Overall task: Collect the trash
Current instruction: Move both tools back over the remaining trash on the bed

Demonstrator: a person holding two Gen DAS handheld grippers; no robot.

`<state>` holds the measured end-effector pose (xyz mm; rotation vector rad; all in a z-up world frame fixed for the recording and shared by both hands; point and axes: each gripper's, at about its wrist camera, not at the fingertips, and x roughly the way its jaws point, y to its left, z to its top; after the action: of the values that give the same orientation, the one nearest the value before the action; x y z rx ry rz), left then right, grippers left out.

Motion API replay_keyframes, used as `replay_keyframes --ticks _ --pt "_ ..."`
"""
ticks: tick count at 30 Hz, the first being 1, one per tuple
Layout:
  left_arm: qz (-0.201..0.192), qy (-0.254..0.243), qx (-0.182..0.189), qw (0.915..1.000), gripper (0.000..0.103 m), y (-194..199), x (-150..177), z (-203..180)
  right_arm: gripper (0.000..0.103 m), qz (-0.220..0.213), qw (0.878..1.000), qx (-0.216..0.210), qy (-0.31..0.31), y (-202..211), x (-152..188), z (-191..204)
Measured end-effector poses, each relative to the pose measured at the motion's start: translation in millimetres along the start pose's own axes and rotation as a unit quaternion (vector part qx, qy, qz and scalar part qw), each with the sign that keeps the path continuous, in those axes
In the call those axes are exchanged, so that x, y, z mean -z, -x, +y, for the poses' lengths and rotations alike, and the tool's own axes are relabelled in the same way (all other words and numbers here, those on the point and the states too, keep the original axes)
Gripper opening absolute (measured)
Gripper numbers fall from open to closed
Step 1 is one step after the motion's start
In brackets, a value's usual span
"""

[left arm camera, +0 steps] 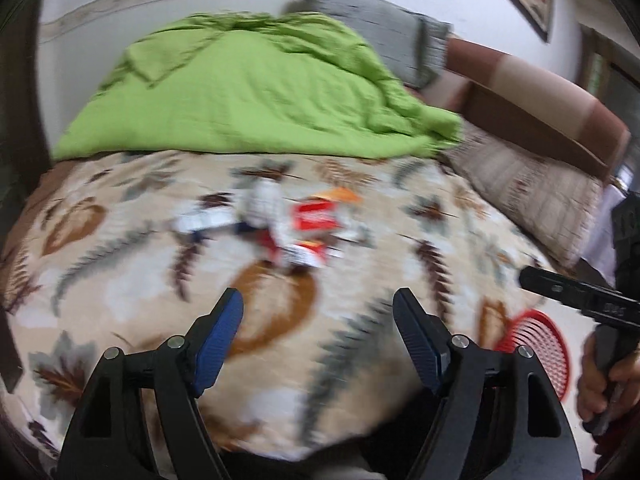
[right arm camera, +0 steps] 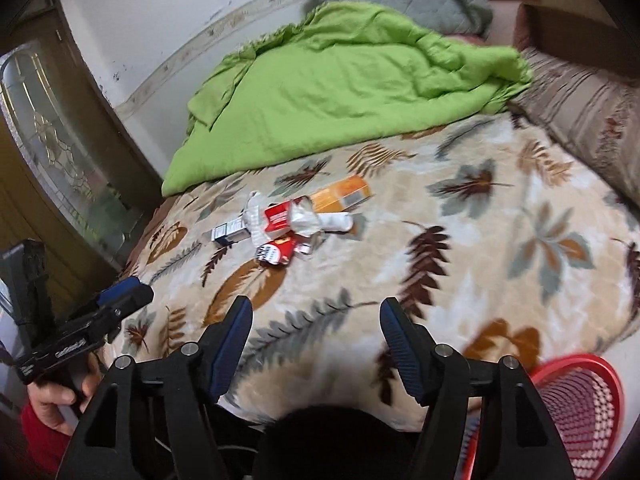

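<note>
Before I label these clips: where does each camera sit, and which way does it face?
Left wrist: on the left gripper, facing down the bed at the trash pile; right gripper and hand at right.
Right wrist: on the right gripper, same heading; left gripper at left.
Shared: trash, green quilt, red basket.

wall [right arm camera: 160,32]: white | door [right arm camera: 52,148]: glazed | bed [right arm camera: 500,240]: leaf-print blanket

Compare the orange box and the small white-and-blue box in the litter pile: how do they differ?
The orange box is larger and lies at the pile's far right end, toward the green quilt; the white-and-blue box is smaller, slimmer and sits at the left end. Both lie flat on the leaf-print blanket, untouched.
</note>
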<state>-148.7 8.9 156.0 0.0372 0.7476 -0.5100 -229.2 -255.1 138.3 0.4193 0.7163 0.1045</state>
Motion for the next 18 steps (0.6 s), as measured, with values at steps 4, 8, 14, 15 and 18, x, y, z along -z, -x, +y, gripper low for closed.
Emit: replay_keyframes --ticks 4,8,14,15,18 --pt "-0.001 0.005 -0.034 0.9994 0.078 -22.7 -16.2 47.3 0.071 0.012 1.000 -0.013 -0.002 -26.7 -12.1 4.0" --pt "0.026 0.006 -0.038 0.9989 0.078 -66.6 -38.3 86.6 0.071 0.030 0.999 -0.014 -0.009 -48.5 -11.9 0.8" --pt "0.037 0.014 -0.030 0.9988 0.078 -137.7 -72.8 120.9 0.071 0.042 0.999 -0.001 -0.012 -63.6 -16.3 -8.5" --pt "0.041 0.012 -0.021 0.9989 0.078 -150.5 -76.4 125.5 0.071 0.042 0.999 0.001 -0.012 -64.9 -17.9 -10.1" --pt "0.055 0.011 -0.019 0.9982 0.078 -183.5 -80.2 138.9 0.071 0.046 0.999 0.006 -0.014 -69.6 -20.9 -14.9"
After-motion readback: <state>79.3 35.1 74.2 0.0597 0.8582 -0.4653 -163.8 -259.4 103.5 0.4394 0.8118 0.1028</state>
